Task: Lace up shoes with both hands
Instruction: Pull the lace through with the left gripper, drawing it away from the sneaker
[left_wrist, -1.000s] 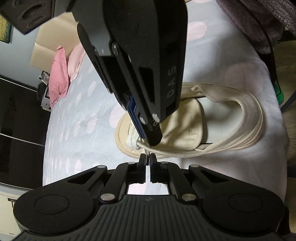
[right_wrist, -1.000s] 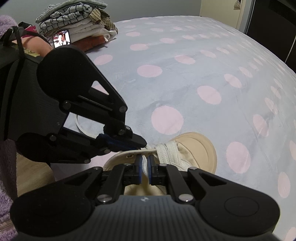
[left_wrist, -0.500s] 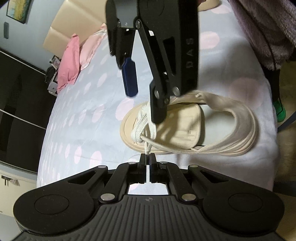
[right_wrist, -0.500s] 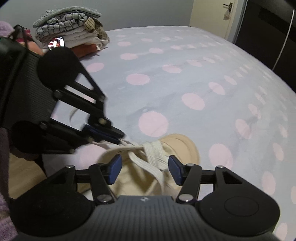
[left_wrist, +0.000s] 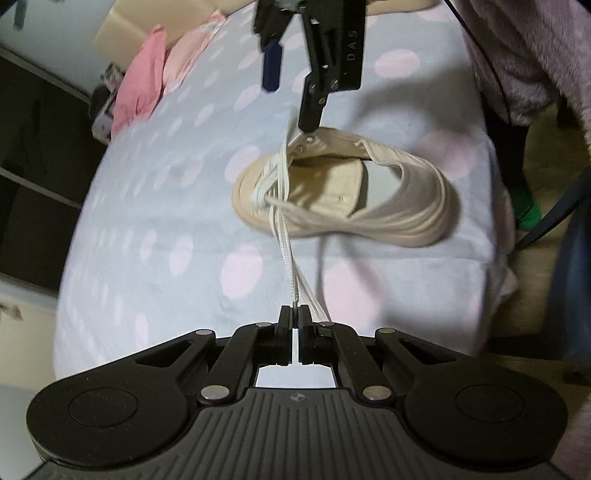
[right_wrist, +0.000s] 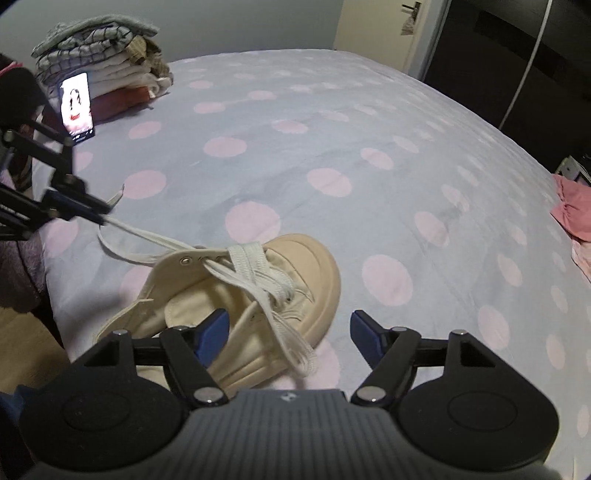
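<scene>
Shoe (right_wrist: 258, 295) first, since it is the biggest piece we deal with: a cream canvas sneaker lying on the polka-dot bed (right_wrist: 332, 147), near the bed's edge, toe toward the middle of the mattress. We judge it light and soft-sided, with a thick rubber sole that gives the only stiffness; on this yielding bedding it will likely slide or tip when a lace is tugged, so pulls should be gentle and matched from both sides.

Next, the lace (left_wrist: 286, 254), a flat white woven cord, limp and fairly grippy. It crosses a few lower eyelets, and the upper eyelets (left_wrist: 304, 142) look unthreaded. One strand runs taut from the shoe to our left claw (left_wrist: 295, 314), which is clamped on it close to the tip. That stiff tip is where we would hold for threading.

Our right claw (right_wrist: 290, 328) hovers over the shoe's near side, and its jaws have just been opening, with nothing pressed between the blue pads (right_wrist: 216, 328). The other loose lace end (right_wrist: 304, 362) lies draped over the sole just below it, which seems the natural next pick-up.
</scene>
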